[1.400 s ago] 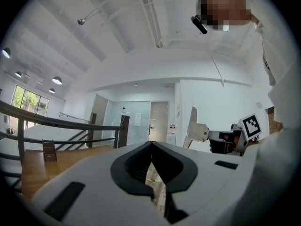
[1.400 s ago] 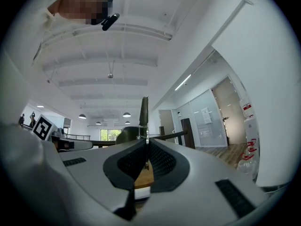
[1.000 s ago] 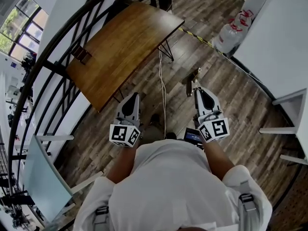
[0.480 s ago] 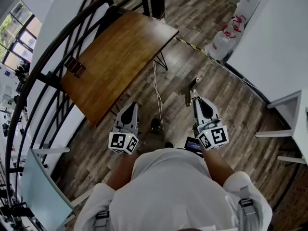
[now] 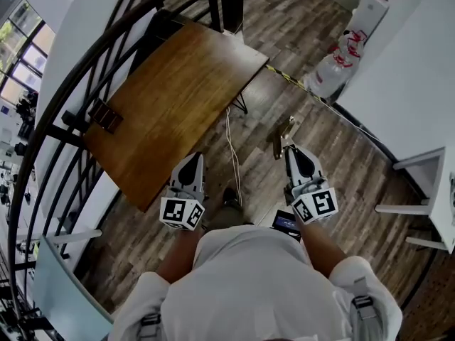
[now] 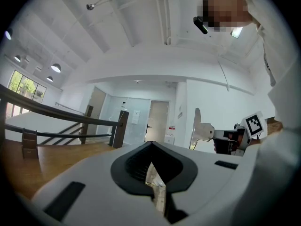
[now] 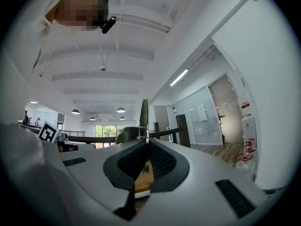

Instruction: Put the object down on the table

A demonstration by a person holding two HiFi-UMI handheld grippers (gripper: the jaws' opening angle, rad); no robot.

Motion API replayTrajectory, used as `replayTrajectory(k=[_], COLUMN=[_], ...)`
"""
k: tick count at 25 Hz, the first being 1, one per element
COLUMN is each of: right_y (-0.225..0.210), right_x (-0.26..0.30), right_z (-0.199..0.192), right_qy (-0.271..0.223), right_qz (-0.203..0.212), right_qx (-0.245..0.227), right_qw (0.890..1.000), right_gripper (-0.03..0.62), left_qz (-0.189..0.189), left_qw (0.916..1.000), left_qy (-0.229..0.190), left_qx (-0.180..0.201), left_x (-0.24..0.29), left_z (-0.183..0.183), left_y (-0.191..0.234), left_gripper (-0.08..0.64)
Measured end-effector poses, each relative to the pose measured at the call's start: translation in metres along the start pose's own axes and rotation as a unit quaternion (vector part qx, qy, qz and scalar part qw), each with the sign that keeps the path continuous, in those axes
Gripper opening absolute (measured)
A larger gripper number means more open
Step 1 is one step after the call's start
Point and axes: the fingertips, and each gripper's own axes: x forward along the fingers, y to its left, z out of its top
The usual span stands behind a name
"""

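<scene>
Head view: holds the left hand-held gripper [image 5: 192,159] and the right hand-held gripper [image 5: 293,150] side by side over the wooden floor [image 5: 341,155], in the lower middle of the frame. Carries a metal tool [image 5: 282,135] that sticks out past the right one's tips, above the floor and apart from the counter [image 5: 178,84] at upper left.

Left gripper view: presses the jaws together on nothing.

Right gripper view: clamps the metal tool [image 7: 144,117] between the jaws, thin edge rising at frame centre.

The right hand-held gripper [image 5: 288,148] grips a metal object [image 5: 284,131].
</scene>
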Motion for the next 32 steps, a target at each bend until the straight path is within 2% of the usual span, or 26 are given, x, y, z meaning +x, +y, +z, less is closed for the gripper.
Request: replayTrajectory(k=[5, 11, 17, 22, 27, 32], right_y=[-0.003, -0.011, -0.021, -0.041, -0.072, -0.109], right_x=[0.063, 0.124, 0.163, 0.183, 0.208, 0.247], right_z=[-0.004, -0.011, -0.015, -0.017, -0.022, -0.021], right_qy=[0.005, 0.011, 0.015, 0.016, 0.016, 0.015], right_qz=[-0.005, -0.016, -0.032, -0.039, -0.026, 0.01], right_qx=[-0.004, 0.0, 0.001, 0.007, 0.02, 0.027], right_qw=[1.0, 1.0, 0.999, 0.999, 0.999, 0.999], right_gripper=[0.025, 0.026, 0.026, 0.026, 0.025, 0.026], left_qz=[-0.008, -0.023, -0.021, -0.019, -0.003, 0.032], left_qw=[1.0, 0.9997, 0.9998, 0.9997, 0.9999, 0.9995], left_qy=[0.0, 0.0, 0.003, 0.009, 0.007, 0.007], left_qx=[-0.003, 0.001, -0.002, -0.01, -0.009, -0.002], left_x=[0.044, 0.093, 0.124, 0.15, 0.179, 0.219], left_z=[0.005, 0.009, 0.006, -0.001, -0.001, -0.003], left_y=[0.047, 0.083, 0.119, 0.13, 0.134, 0.14], left_gripper=[0.015, 0.015, 0.015, 0.015, 0.015, 0.015])
